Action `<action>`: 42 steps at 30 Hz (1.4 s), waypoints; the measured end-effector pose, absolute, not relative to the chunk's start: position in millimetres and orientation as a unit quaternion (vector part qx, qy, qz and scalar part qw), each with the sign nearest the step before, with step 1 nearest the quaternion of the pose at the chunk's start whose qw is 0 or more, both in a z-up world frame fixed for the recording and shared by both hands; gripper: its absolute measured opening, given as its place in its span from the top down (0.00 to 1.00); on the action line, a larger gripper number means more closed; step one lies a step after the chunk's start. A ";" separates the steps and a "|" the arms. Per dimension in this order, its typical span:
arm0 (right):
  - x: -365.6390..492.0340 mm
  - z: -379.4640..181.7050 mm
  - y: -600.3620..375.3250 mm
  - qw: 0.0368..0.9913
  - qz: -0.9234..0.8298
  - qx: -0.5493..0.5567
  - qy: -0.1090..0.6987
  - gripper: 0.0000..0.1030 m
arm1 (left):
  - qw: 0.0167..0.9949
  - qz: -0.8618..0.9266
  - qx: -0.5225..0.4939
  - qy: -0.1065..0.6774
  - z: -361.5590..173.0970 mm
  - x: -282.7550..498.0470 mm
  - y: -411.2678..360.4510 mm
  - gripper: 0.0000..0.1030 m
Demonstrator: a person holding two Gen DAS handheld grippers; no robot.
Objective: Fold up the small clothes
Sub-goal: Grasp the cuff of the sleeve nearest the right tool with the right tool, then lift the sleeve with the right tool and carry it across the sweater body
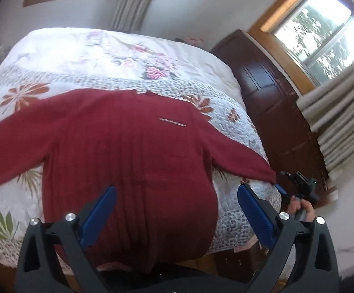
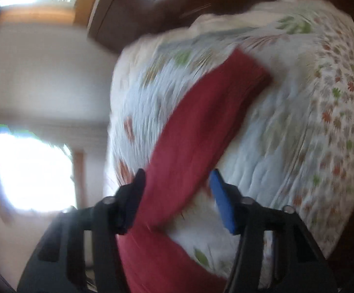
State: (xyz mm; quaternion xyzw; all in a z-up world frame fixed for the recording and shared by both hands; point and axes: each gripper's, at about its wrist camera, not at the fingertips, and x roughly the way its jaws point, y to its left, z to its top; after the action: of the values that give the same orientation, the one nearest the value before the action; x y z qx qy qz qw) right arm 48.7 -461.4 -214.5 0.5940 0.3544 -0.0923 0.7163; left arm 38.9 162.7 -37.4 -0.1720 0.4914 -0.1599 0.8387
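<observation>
A dark red long-sleeved sweater lies spread flat on the bed, sleeves out to both sides. My left gripper hovers open over its lower body, blue pads wide apart with nothing between them. In the left wrist view my right gripper, held by a hand, sits at the cuff of the right sleeve. The blurred right wrist view shows that sleeve running between the right gripper's open fingers; the blue pad stands clear of the cloth.
The bed carries a white floral quilt. A dark wooden headboard stands at its right, with a window and grey curtains beyond. The bed's near edge and wooden frame lie below my left gripper.
</observation>
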 end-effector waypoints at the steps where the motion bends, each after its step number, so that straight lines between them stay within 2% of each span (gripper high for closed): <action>1: 45.1 -227.4 -479.3 0.701 -0.100 0.622 0.335 0.54 | 0.836 -0.160 -0.174 0.496 -37.0 42.0 157.9 0.03; 6: 41.5 -267.7 -519.5 0.662 -0.109 0.677 0.302 0.60 | 0.825 -0.150 -0.185 0.513 -36.4 46.9 146.5 0.03; 20: 66.8 -308.8 -546.7 0.651 -0.095 0.693 0.297 0.60 | 0.818 -0.121 -0.169 0.536 -38.1 44.3 111.8 0.03; 22: 71.9 -307.9 -548.4 0.656 -0.094 0.687 0.299 0.73 | 0.811 -0.112 -0.174 0.548 -42.2 44.5 111.4 0.04; 25: 74.8 -308.7 -549.4 0.657 -0.093 0.685 0.301 0.80 | 0.803 -0.106 -0.195 0.553 -50.9 42.6 116.5 0.04; 37: 84.7 -290.1 -548.1 0.686 -0.092 0.647 0.320 0.85 | 0.787 -0.103 -0.236 0.560 -71.0 35.5 135.5 0.04; 42: 91.3 -247.3 -529.7 0.721 -0.082 0.612 0.315 0.85 | 0.786 -0.097 -0.248 0.558 -78.1 36.2 156.0 0.04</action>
State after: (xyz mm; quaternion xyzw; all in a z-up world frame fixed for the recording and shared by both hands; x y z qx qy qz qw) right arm 91.3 -529.7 -247.3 0.6120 0.3152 -0.0820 0.7207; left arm 36.2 156.0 -78.1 -0.2475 0.5584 -0.0973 0.7858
